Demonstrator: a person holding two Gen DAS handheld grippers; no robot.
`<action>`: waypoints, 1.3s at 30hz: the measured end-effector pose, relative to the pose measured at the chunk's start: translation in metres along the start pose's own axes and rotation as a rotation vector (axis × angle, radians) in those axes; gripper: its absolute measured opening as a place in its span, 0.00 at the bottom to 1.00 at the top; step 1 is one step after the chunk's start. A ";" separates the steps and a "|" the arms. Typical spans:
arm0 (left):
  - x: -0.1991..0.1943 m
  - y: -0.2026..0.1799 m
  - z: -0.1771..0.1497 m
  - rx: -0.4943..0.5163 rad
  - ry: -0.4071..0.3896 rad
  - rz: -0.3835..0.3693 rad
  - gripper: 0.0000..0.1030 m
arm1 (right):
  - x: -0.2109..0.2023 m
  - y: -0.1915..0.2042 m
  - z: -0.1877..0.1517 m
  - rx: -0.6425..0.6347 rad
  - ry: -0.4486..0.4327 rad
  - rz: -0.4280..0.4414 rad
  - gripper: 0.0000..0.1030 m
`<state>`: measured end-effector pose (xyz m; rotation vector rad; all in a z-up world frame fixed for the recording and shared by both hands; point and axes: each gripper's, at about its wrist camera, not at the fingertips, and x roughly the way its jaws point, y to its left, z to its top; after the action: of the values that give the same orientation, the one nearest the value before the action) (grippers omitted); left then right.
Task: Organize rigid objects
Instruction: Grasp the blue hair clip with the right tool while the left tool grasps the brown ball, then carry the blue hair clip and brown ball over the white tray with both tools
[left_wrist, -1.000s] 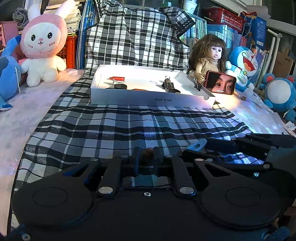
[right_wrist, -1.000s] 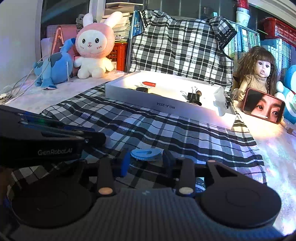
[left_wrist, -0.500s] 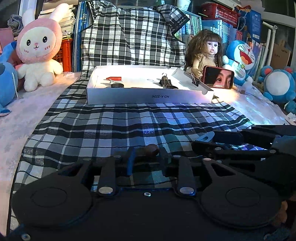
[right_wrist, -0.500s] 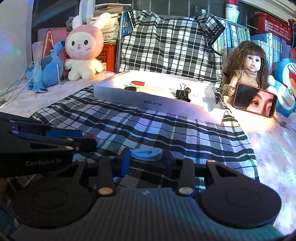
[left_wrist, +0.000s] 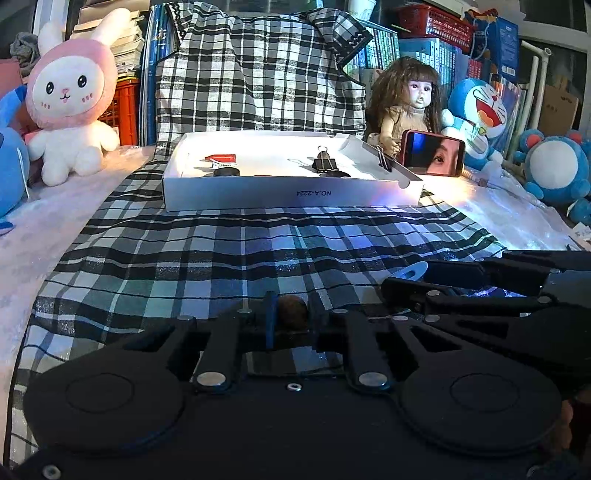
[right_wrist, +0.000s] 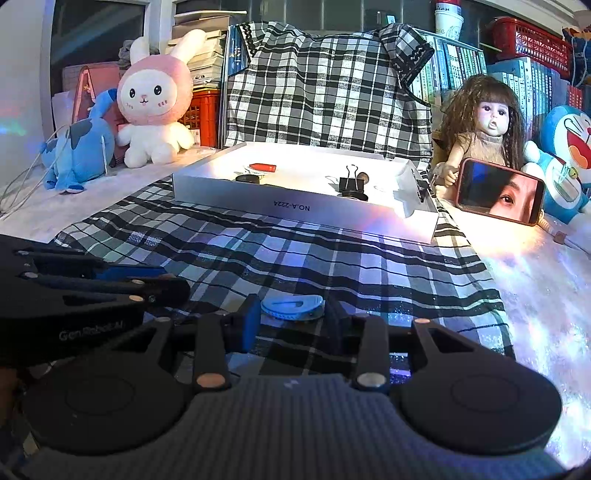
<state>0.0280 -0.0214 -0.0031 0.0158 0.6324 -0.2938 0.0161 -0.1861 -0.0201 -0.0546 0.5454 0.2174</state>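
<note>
My left gripper (left_wrist: 291, 314) is shut on a small brown round object (left_wrist: 291, 313), held above the plaid cloth (left_wrist: 229, 254). My right gripper (right_wrist: 291, 312) is shut on a flat light-blue clip-like piece (right_wrist: 292, 307), whose tip also shows in the left wrist view (left_wrist: 410, 272). The grippers sit side by side; the left one shows at the left of the right wrist view (right_wrist: 92, 291). Ahead lies a white shallow box (left_wrist: 291, 195), also in the right wrist view (right_wrist: 303, 210), holding a red piece (left_wrist: 221, 158), a black disc (left_wrist: 226, 171) and a black binder clip (left_wrist: 324, 162).
A doll (left_wrist: 406, 107) and a propped phone (left_wrist: 433, 152) stand right of the box. A pink rabbit plush (left_wrist: 72, 99) and a blue plush (right_wrist: 77, 147) sit at the left. Blue Doraemon toys (left_wrist: 557, 170) are at the right. Books and crates line the back.
Both grippers have kept their grip and moved slightly, the view shifting and the box drawing a little nearer. The brown object now shows more clearly between the left fingers.
</note>
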 end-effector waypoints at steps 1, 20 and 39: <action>0.000 0.000 0.001 -0.003 0.003 -0.001 0.16 | 0.000 0.000 0.000 0.002 0.000 0.001 0.43; 0.017 0.017 0.064 -0.022 -0.024 0.019 0.16 | 0.011 -0.031 0.042 0.123 -0.026 -0.050 0.43; 0.093 0.051 0.134 -0.072 0.010 0.103 0.16 | 0.073 -0.080 0.099 0.244 0.016 -0.108 0.43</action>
<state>0.1910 -0.0106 0.0467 -0.0189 0.6496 -0.1719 0.1448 -0.2397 0.0256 0.1510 0.5793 0.0437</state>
